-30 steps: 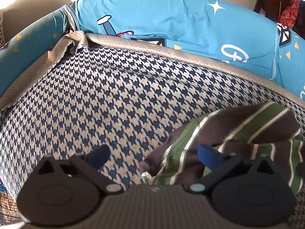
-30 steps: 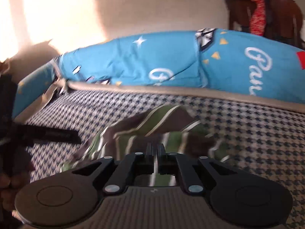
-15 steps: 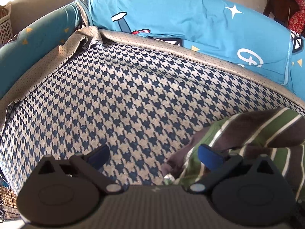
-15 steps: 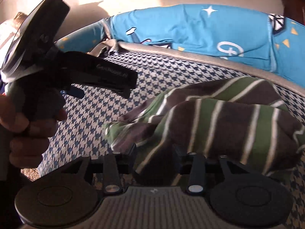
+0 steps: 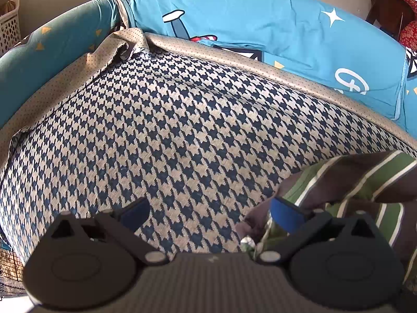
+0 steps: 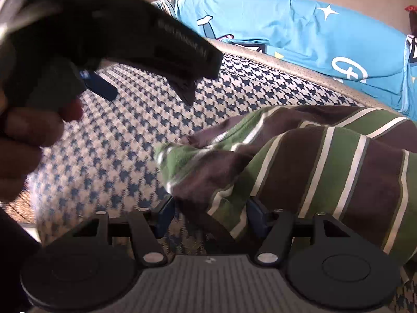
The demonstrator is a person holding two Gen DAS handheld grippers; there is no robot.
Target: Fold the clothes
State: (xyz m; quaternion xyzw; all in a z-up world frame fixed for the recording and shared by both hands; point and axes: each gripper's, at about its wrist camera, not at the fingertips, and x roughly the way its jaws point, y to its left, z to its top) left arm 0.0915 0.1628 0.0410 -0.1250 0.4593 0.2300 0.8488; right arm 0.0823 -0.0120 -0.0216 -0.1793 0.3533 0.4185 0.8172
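On the houndstooth cover (image 6: pixel 125 140), striped garment (image 6: pixel 338 172) between right gripper (image 6: pixel 208 212) jaws, clenched a second ago, just opened; left gripper (image 5: pixel 208 211) agape.

Houndstooth-covered cushion surface (image 5: pixel 166 140), navy and beige, tan dotted border at far edge. Striped green-brown garment (image 6: pixel 325 172) bunched at near right, resting directly on it.

The striped garment (image 6: pixel 312 172) lies bunched on the patterned seat cover (image 5: pixel 161 140), toward its right side. Behind the cover, the printed cushion (image 5: pixel 273 31) stands along its far edge. A chair (image 5: pixel 391 7) stands beyond the cover's far right corner.
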